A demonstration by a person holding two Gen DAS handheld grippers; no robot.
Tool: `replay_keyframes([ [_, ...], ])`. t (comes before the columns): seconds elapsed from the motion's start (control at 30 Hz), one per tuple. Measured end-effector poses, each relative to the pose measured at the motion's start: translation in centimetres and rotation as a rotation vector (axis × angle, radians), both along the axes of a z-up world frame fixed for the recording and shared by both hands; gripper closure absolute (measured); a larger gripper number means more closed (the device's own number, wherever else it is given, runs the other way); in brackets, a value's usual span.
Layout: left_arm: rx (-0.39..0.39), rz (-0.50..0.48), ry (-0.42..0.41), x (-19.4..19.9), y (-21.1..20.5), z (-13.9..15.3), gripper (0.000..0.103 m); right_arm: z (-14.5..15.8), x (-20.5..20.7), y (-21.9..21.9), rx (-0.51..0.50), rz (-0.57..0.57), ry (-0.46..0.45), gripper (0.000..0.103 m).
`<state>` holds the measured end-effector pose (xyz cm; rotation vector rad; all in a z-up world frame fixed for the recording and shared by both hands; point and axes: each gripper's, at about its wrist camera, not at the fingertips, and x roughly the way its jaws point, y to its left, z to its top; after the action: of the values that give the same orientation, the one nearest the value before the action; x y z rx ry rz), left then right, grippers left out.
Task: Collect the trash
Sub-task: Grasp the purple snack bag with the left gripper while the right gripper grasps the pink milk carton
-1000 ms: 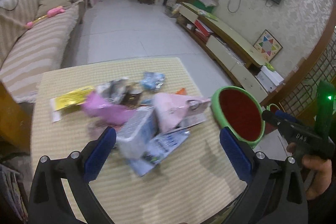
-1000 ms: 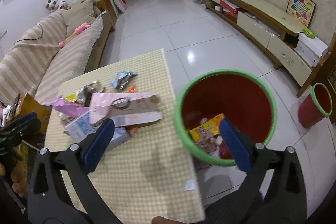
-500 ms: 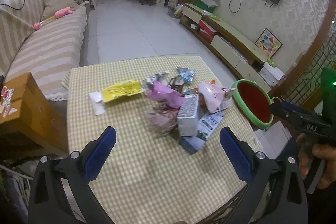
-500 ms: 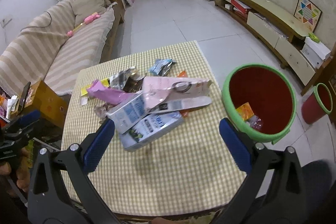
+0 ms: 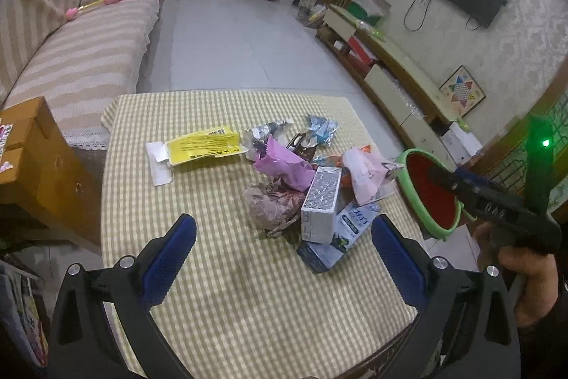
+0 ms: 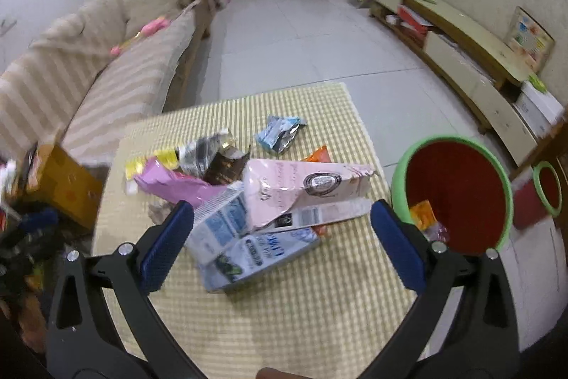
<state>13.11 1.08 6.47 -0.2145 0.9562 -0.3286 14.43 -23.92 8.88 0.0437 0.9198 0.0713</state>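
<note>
While both your grippers, left [image 5: 282, 249] and right [image 6: 282, 237], gape empty, the red bin [image 6: 452, 198] beside the checked table [image 6: 284, 308] holds wrappers [image 6: 426, 219].

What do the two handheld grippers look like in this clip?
Both match: black curved frames with silver screws and blue textured pads on each finger. In the left wrist view, the right gripper shows a black body with pale lettering and a green upright part with a lit green light.

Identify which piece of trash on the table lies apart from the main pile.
The yellow wrapper, flattened on the checked table toward the sofa side with a white strip at its end. The other wrappers and cartons overlap in one heap nearer the red bin.
</note>
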Motion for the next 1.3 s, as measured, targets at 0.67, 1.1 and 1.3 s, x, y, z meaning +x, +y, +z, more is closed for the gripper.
replay_keyframes([
  [0.67, -0.057, 0.117, 0.173, 10.1, -5.4, -8.6, 0.008, -8.6, 3.0, 2.7, -0.468, 0.515, -0.099, 0.005],
  [1.1, -0.071, 0.132, 0.191, 12.7, -6.1, -11.0, 0.010, -10.7, 4.7, 3.1, -0.456, 0.573, -0.091, 0.009],
  [1.3, -0.086, 0.127, 0.204, 12.7, -6.1, -11.7, 0.050, -10.4, 5.1, 3.8, -0.426, 0.570, -0.070, 0.026],
])
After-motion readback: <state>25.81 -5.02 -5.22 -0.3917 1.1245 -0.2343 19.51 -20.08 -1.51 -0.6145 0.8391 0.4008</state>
